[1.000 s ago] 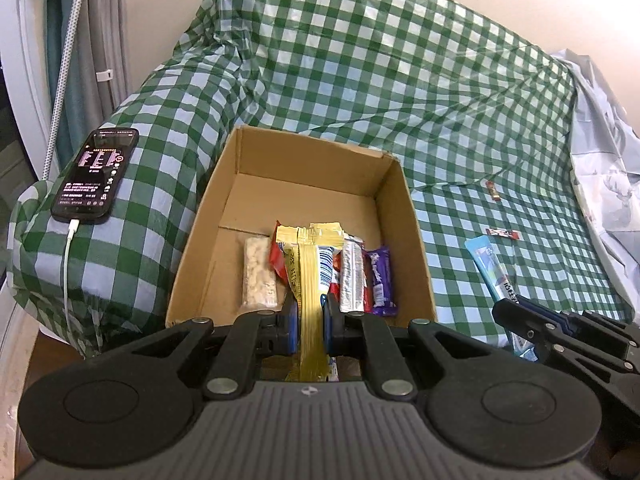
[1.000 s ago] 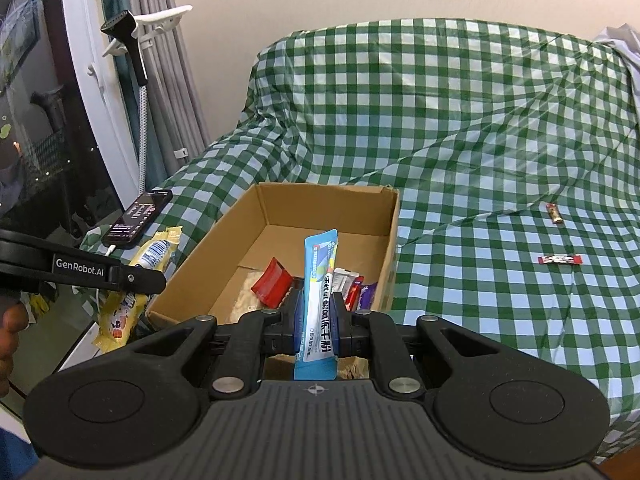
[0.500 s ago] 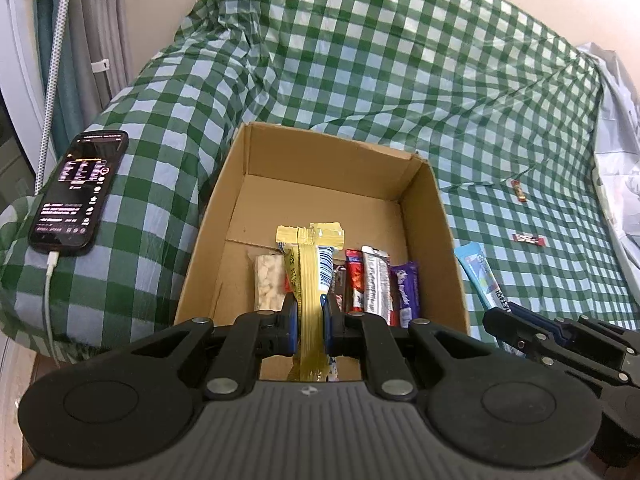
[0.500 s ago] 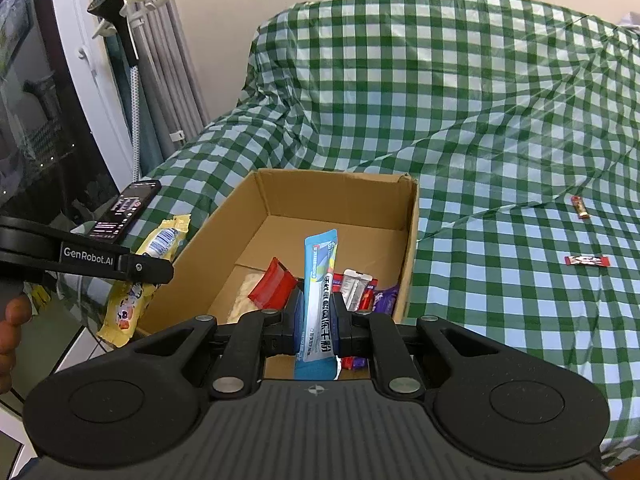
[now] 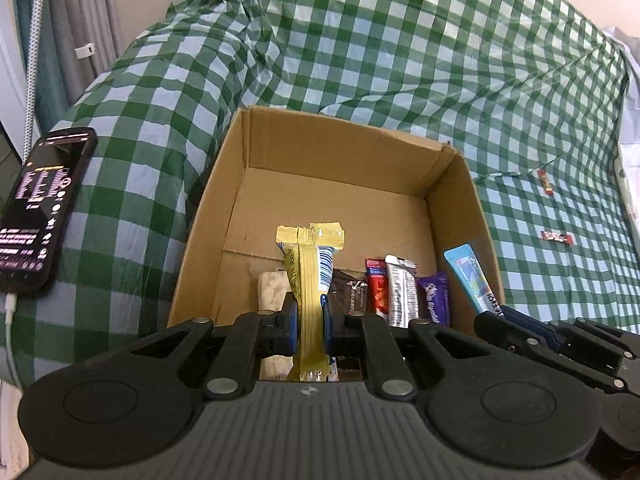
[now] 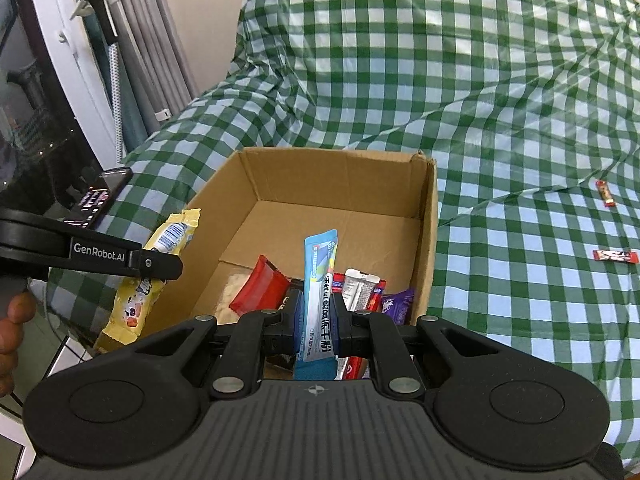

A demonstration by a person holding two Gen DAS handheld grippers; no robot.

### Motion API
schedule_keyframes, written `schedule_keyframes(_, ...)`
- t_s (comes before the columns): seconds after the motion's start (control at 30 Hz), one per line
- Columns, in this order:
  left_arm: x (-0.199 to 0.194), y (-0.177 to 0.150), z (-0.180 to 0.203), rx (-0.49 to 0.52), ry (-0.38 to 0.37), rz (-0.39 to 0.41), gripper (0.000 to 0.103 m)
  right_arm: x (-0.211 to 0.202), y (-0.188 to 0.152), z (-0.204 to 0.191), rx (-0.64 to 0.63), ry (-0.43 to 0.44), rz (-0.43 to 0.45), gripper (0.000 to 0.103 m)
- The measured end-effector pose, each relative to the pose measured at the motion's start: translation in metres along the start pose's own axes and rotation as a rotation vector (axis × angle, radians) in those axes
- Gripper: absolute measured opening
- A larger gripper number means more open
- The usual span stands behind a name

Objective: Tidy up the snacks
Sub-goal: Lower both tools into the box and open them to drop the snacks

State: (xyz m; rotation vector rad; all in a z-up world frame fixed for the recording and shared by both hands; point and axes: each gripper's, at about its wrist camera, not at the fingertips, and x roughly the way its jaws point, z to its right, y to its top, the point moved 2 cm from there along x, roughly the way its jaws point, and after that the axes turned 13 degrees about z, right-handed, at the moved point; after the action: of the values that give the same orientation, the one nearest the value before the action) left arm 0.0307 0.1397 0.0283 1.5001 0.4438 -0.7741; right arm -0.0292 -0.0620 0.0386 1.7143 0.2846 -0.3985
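The yellow packet (image 5: pixel 310 280) runs down between the left gripper's (image 5: pixel 309 322) pads, so its lower end is hidden behind the housing. The blue stick (image 6: pixel 319 292) likewise vanishes below the right gripper (image 6: pixel 318 326). The print on both wrappers is too small to read. Snacks in the box (image 5: pixel 352 148) are partly covered (only their tops show). The phone (image 5: pixel 34 208) is cut by the left edge; its screen text is illegible.
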Motion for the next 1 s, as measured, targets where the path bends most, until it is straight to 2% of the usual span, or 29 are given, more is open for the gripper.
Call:
schedule_keyframes(0.33,0.038,-0.002,0.000,0.033,0.023,-0.055,0.013,0.035,-0.004,0.010,0.023,0.000,-0.040,0.014)
schedule_keyframes(0.43,0.043,-0.002,0.002,0.070,0.046,-0.059,0.016,0.042,-0.003,0.013,0.033,0.006,-0.043,0.015)
schedule_keyframes(0.5,0.038,0.001,0.004,0.101,0.055,-0.035,0.050,0.045,-0.001,0.015,0.053,0.007,-0.040,0.018)
schedule_keyframes(0.53,0.034,0.002,0.005,0.103,0.058,-0.016,0.085,0.044,0.000,0.016,0.071,0.004,-0.038,0.023)
schedule_keyframes(0.57,0.027,0.004,0.004,0.096,0.070,0.016,0.103,0.043,0.001,0.018,0.094,0.006,-0.036,0.040)
schedule_keyframes(0.6,0.019,0.005,0.002,0.086,0.083,0.053,0.103,0.040,0.002,0.020,0.116,0.004,-0.030,0.054)
schedule_keyframes(0.67,0.006,0.004,0.000,0.093,0.086,0.073,0.103,0.029,0.002,0.021,0.150,0.003,-0.022,0.066)
schedule_keyframes(0.77,-0.010,-0.009,-0.001,0.085,0.093,0.051,0.103,0.012,-0.004,0.017,0.153,-0.002,-0.037,0.082)
schedule_keyframes(0.9,-0.035,-0.037,0.000,0.076,0.111,0.009,0.103,-0.017,-0.016,0.006,0.140,0.002,-0.053,0.090)
schedule_keyframes(1.0,-0.056,-0.055,0.001,0.059,0.134,0.000,0.103,-0.041,-0.022,-0.005,0.113,-0.005,-0.043,0.092)
